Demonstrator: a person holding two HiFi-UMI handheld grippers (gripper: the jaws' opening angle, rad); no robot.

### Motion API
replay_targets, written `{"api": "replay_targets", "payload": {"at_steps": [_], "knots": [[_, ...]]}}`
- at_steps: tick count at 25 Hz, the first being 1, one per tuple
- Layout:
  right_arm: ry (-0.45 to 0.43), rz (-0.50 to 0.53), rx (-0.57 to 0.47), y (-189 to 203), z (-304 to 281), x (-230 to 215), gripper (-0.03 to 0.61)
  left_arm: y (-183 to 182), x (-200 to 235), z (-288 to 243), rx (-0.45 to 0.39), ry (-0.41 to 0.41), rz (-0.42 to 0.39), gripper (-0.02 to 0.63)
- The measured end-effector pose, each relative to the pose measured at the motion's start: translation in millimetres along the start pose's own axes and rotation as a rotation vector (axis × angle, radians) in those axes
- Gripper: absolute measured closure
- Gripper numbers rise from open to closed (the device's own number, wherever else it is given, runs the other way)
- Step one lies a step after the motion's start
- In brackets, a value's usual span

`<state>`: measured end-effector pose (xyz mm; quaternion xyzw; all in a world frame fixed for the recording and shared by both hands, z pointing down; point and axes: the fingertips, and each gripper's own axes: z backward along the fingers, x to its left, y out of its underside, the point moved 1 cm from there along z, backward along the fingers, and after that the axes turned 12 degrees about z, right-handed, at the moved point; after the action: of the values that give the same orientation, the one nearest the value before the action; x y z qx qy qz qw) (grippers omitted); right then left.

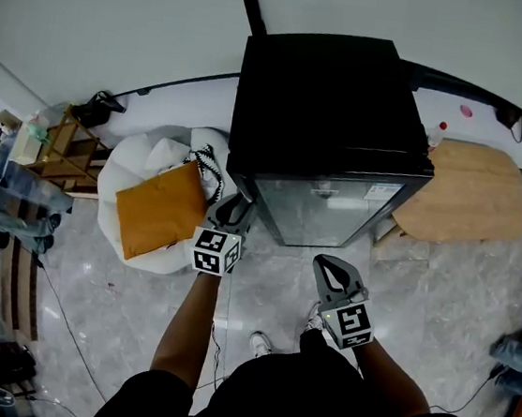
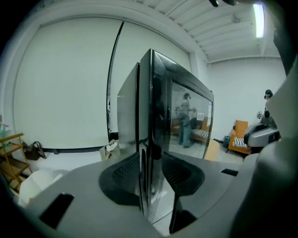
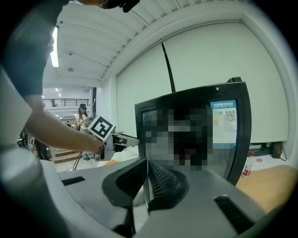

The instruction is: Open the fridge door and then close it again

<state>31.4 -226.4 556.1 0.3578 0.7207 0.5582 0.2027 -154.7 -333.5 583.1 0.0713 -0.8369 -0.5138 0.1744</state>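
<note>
From the head view, the black fridge (image 1: 322, 97) stands against the wall with its glass door (image 1: 322, 210) facing the person. The door looks shut flush to the body, so the opening step seems not yet done. The left gripper (image 1: 230, 213) reaches up to the door's left front corner, likely because that free edge is the place to pull from. The right gripper (image 1: 331, 273) hangs lower, out in front of the door and apart from it. It is probably kept back so the swing path stays free. A white beanbag (image 1: 128, 177) sits just beside the fridge on the left.

In the left gripper view, the jaws stand apart with the door's upright edge (image 2: 151, 93) lined up between them. The gripper is released. The pads (image 2: 125, 174) do not appear to press on the edge, so no grip is made out.

In the right gripper view, the jaws are clenched together on nothing and point at the door front (image 3: 223, 135). The person's left arm (image 3: 56, 132) stretches across toward the fridge's side.
</note>
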Motion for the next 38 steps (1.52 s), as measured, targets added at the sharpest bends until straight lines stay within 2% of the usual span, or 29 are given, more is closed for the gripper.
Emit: {"api": "replay_targets", "payload": {"at_steps": [14,18,33,38], "knots": [[0.011,0.001,0.005,3,10,-6,0.56,3,-8,-5,0.015,0.129,0.009,0.456],[0.017,-0.002,0.01,4,13,-6,0.56,2,-10,-9,0.016,0.126,0.017,0.442],[0.012,-0.042,-0.008,-1,13,14,0.56,1,-11,-5,-0.009,0.079,0.006,0.468],[-0.013,-0.018,-0.002,-1,15,21,0.56,3,-15,-1,-0.017,0.098,-0.005,0.472]]}}
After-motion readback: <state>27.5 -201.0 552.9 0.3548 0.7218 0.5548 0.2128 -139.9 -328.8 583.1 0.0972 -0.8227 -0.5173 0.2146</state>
